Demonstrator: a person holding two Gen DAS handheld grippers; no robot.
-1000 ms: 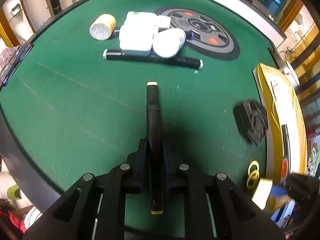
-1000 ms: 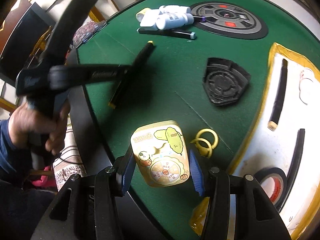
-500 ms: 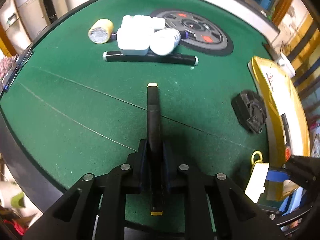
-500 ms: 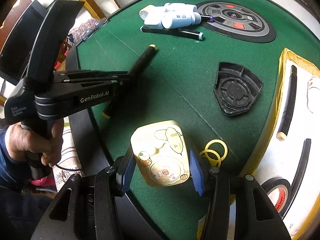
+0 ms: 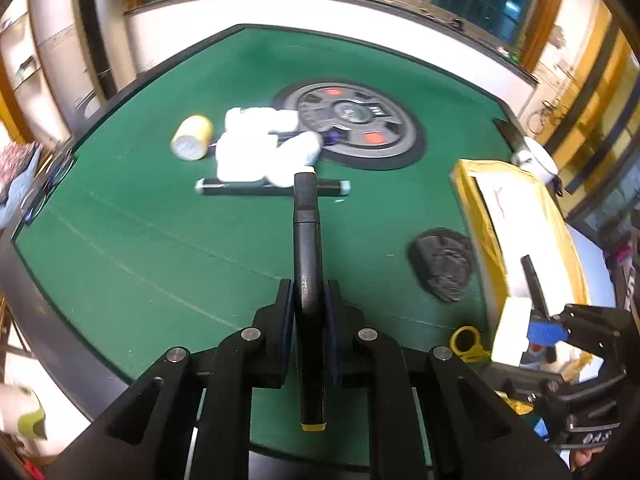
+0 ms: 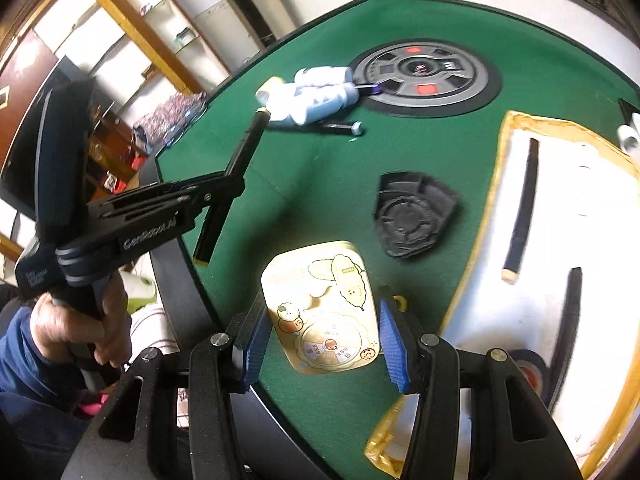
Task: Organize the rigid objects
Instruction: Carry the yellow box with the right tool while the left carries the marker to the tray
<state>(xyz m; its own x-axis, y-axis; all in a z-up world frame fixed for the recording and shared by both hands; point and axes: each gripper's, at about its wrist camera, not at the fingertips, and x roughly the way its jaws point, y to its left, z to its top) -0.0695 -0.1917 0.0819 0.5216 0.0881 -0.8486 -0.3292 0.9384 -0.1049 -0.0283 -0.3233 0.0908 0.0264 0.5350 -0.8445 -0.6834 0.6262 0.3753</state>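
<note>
My left gripper (image 5: pixel 307 300) is shut on a black marker (image 5: pixel 306 232) with yellow ends, held above the green table and pointing toward the far side. In the right wrist view that gripper (image 6: pixel 224 184) hangs at the left with the marker (image 6: pixel 244 152) slanting up, a hand below it. Blue pads of my right gripper (image 6: pixel 323 320) press on both sides of a cream tin (image 6: pixel 324 300) printed with cartoons, lifted over the table's near edge. From the left wrist view the right gripper (image 5: pixel 532 332) and the tin (image 5: pixel 510 330) show at the lower right.
White bottles (image 5: pixel 260 152), a yellow roll (image 5: pixel 192 142) and a black pen (image 5: pixel 272 188) lie beside a round grey disc (image 5: pixel 352 124). A black triangular plastic part (image 6: pixel 414 216) and yellow rings (image 5: pixel 466 340) sit nearer. A yellow-rimmed white tray (image 6: pixel 496 184) at the right holds black sticks and tape (image 6: pixel 528 368).
Both grippers have risen and tilted up, so more of the room shows. The marker tip now overlaps the lying pen. The tin stays in the right gripper.
</note>
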